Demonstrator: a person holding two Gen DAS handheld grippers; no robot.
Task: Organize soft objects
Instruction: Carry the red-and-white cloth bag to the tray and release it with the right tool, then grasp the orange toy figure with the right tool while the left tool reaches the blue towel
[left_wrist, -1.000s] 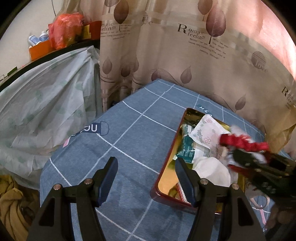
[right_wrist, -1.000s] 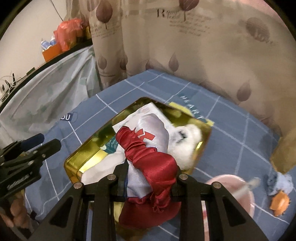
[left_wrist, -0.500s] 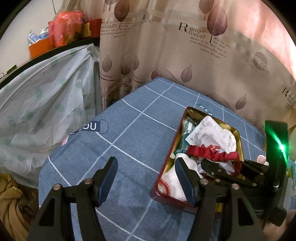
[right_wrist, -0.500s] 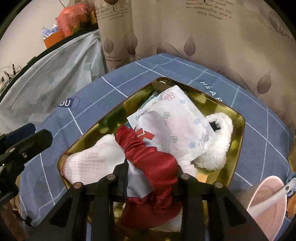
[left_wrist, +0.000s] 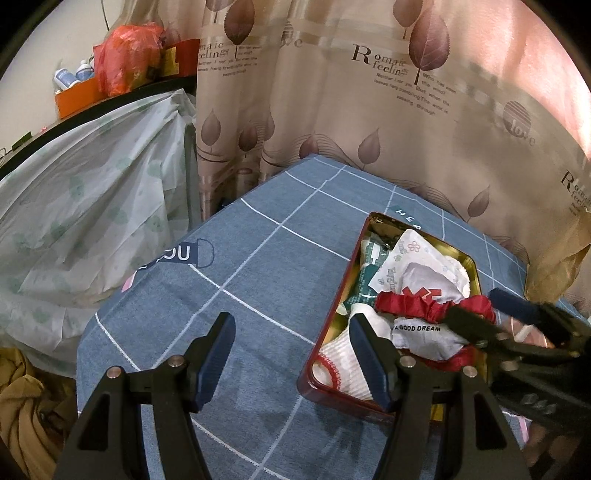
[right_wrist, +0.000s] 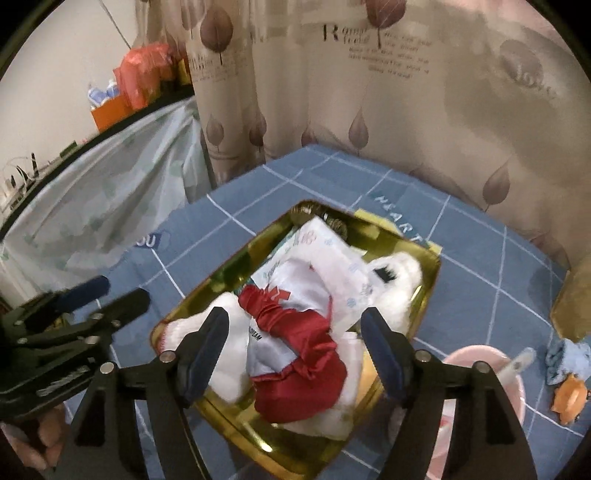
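Having parted wide, the right gripper (right_wrist: 293, 349) has let the red-trimmed pouch (right_wrist: 295, 354) drop into the gold tin (right_wrist: 424, 295) beneath it; the left gripper (left_wrist: 291, 356), also wide, holds nothing.

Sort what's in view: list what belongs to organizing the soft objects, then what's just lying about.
Belongs to the job:
gold tin
red satin bag
white sock
fluffy white plush
floral tissue pack

Just lying about:
pink bowl
spoon
orange toy

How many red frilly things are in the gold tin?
1: the red satin scrunchie lies on top of the pile in the gold tin, near its front. Others may hide underneath.
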